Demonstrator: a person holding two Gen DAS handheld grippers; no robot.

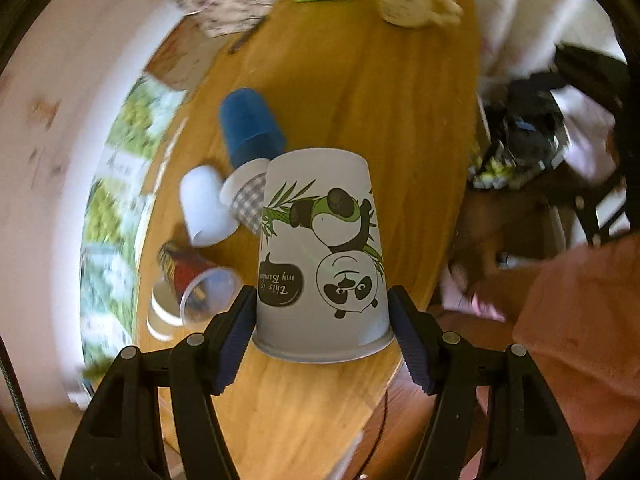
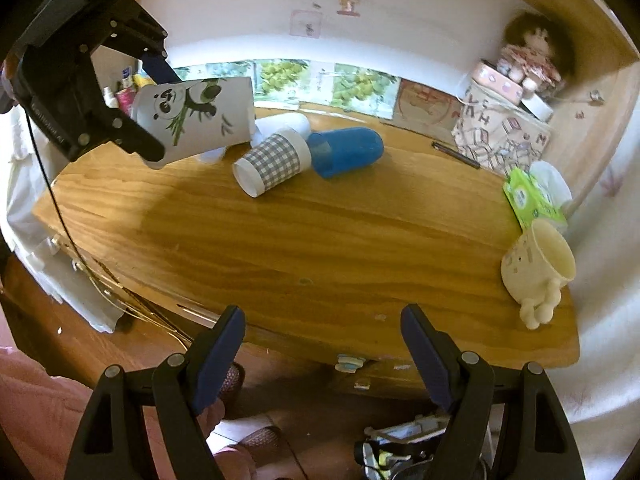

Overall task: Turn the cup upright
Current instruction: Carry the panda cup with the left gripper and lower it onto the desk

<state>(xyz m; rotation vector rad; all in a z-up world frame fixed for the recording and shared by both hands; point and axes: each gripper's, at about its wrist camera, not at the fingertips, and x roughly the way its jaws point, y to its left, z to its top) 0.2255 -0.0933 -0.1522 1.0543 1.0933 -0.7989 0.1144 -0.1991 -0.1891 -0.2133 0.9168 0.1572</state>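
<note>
My left gripper (image 1: pixel 322 316) is shut on a white paper cup with a panda print (image 1: pixel 320 256), gripping it near its rim. The cup is lifted off the wooden table (image 1: pixel 400 120). In the right wrist view the panda cup (image 2: pixel 196 120) hangs tilted above the table's far left, held by the left gripper (image 2: pixel 148 120). My right gripper (image 2: pixel 322 344) is open and empty, near the table's front edge (image 2: pixel 320 344).
Several cups lie on their sides: a blue one (image 2: pixel 346 152), a checked one (image 2: pixel 272 164), a white one (image 1: pixel 204 206), a red-patterned one (image 1: pixel 200 280). A cream mug (image 2: pixel 538 268), a green tissue pack (image 2: pixel 534 196) and a patterned box (image 2: pixel 500 136) stand at the right.
</note>
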